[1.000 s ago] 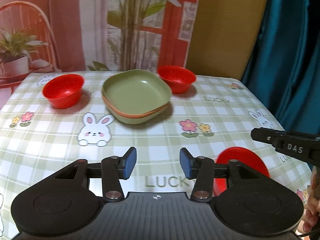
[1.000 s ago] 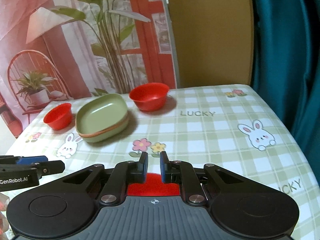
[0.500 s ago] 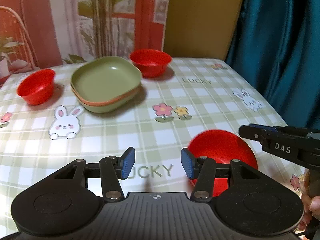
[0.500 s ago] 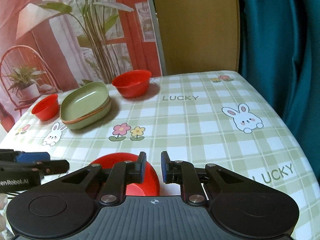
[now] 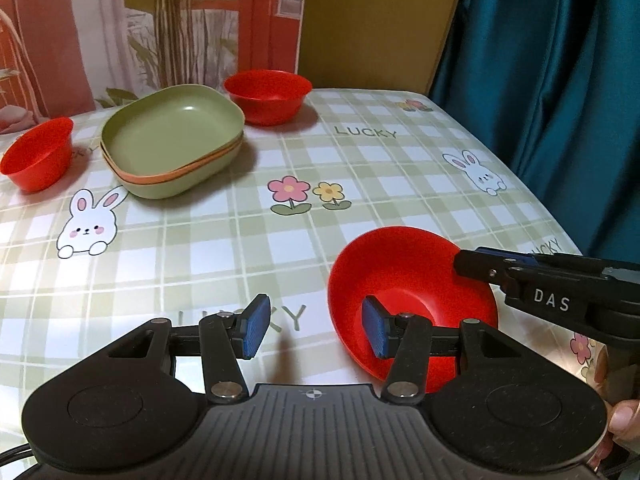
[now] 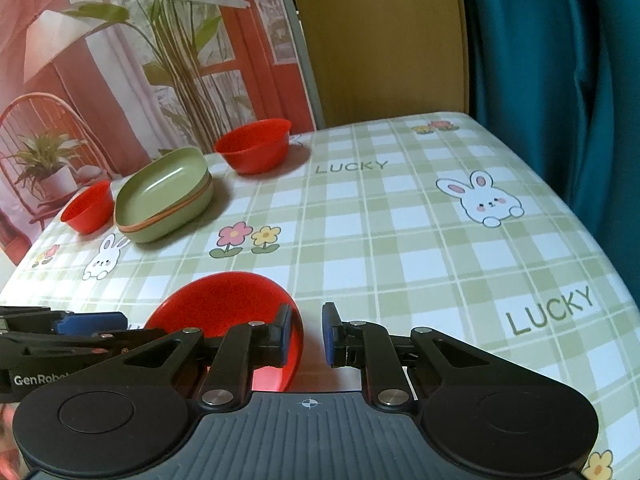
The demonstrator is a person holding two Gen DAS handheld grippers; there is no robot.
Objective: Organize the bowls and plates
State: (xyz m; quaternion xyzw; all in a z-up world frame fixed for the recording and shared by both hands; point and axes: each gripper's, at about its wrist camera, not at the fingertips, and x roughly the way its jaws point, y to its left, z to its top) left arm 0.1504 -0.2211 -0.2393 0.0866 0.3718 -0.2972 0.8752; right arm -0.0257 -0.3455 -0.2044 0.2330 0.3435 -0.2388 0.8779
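Note:
A red bowl [image 5: 404, 280] sits on the table near its front edge; it also shows in the right wrist view [image 6: 224, 308]. My left gripper [image 5: 316, 330] is open, its right finger inside the bowl and its left finger outside the bowl's left rim. My right gripper [image 6: 306, 334] is open, its left finger over the bowl's right rim. It enters the left wrist view as a black tip [image 5: 484, 266] at the bowl's right edge. A stack of green plates [image 5: 172, 144] sits far left, with a large red bowl [image 5: 266, 94] behind it and a small red bowl [image 5: 36, 152] to its left.
The table [image 6: 400, 240] has a green checked cloth with rabbits, flowers and LUCKY print. A teal curtain [image 5: 560, 80] hangs along the right edge. A printed backdrop and a tan panel [image 6: 380, 40] stand behind the far edge.
Both grippers have moved right and closer to the near red bowl. My right gripper has opened from nearly shut. My left gripper's right finger now sits inside the bowl.

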